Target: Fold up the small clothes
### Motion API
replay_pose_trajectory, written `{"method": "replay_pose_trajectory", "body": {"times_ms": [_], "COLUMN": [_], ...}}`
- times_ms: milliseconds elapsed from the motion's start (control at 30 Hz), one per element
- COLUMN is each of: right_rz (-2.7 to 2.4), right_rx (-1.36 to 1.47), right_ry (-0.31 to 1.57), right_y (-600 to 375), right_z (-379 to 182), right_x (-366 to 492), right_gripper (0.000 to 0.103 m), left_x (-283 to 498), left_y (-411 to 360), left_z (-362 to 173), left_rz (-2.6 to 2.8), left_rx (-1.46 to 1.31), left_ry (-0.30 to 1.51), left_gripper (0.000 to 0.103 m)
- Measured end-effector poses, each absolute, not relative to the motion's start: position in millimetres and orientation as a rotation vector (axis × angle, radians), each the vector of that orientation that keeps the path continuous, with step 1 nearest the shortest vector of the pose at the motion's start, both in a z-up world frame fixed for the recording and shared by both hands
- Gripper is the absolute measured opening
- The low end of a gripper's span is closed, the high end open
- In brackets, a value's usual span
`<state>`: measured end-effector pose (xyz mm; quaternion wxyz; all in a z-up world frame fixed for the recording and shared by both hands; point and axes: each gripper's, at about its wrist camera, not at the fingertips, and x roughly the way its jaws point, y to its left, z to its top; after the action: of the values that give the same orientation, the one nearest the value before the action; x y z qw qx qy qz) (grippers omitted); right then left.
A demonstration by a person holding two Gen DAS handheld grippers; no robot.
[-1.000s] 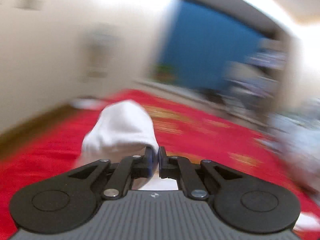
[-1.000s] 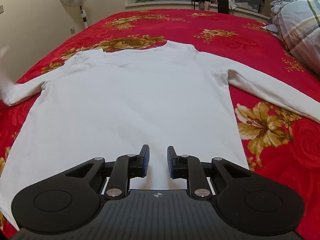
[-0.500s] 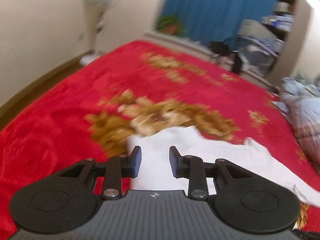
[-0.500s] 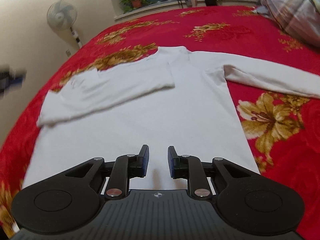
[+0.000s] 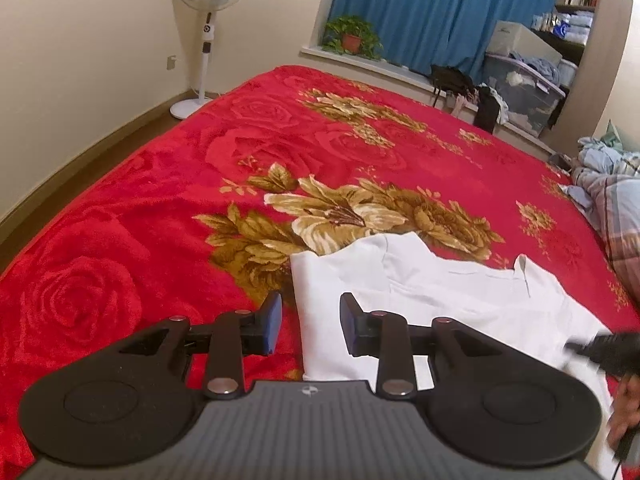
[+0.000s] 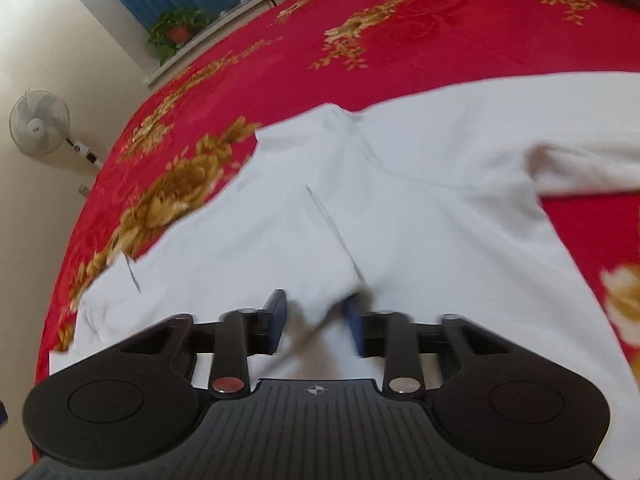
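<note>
A white long-sleeved shirt [image 6: 400, 216] lies flat on the red flowered bedspread [image 5: 160, 208]. Its left sleeve is folded in across the body [image 5: 400, 280]; the other sleeve [image 6: 580, 168] stretches out to the right. My left gripper [image 5: 310, 326] is open and empty, low over the shirt's folded left edge. My right gripper [image 6: 316, 322] is open and empty, just above the shirt's body, tilted. The right gripper also shows blurred at the left wrist view's right edge [image 5: 600, 350].
A standing fan [image 5: 208, 32] is at the bed's far left corner by the wall. A potted plant [image 5: 352, 38] sits on the windowsill before blue curtains. Storage boxes [image 5: 520, 80] and a bag stand at the back. A plaid quilt [image 5: 616, 208] lies at the bed's right.
My left gripper let go of the sleeve after carrying it over the shirt's body, then opened and drew back to the left edge. My right gripper moved forward over the shirt and opened wider.
</note>
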<state>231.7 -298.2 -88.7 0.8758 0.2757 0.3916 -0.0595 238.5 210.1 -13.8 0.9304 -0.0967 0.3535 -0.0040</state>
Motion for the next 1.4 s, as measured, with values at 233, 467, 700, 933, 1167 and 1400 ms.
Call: {"method": "replay_pose_trajectory", "body": {"times_ms": [233,467,700,933,1167,1400], "right_rz": [-0.101,-0.299,-0.315,-0.355,-0.228,-0.375], "right_rx": [0.521,0.482,0.499,0.442,0.408,0.489], "right_ry": [0.403,0.557,0.471,0.686,0.667,0.625], "right_y": [-329,-388,-408,-429,-420,-450], "right_z": [-3,-59,-60,-79,-70,-69], "right_x": [206,204,189,198,188,175], "right_gripper": [0.003,0.003,0.003,0.004,0.008,0.018], "left_x": [247,255,264,267,258,235], "left_y": [186,151,122,113,137,122], "left_z": [-31,-50,-83,-96,-75,-54], "left_rz": [-0.074,-0.152,-0.238,-0.214,-0.158,-0.241], "left_rx": [-0.179,-0.195,-0.248,-0.120,-0.133,-0.090], "left_ry": [0.746,0.769,0.866,0.921,0.948,0.791], "left_gripper": [0.037,0.044,0.046,0.003,0.001,0.006]}}
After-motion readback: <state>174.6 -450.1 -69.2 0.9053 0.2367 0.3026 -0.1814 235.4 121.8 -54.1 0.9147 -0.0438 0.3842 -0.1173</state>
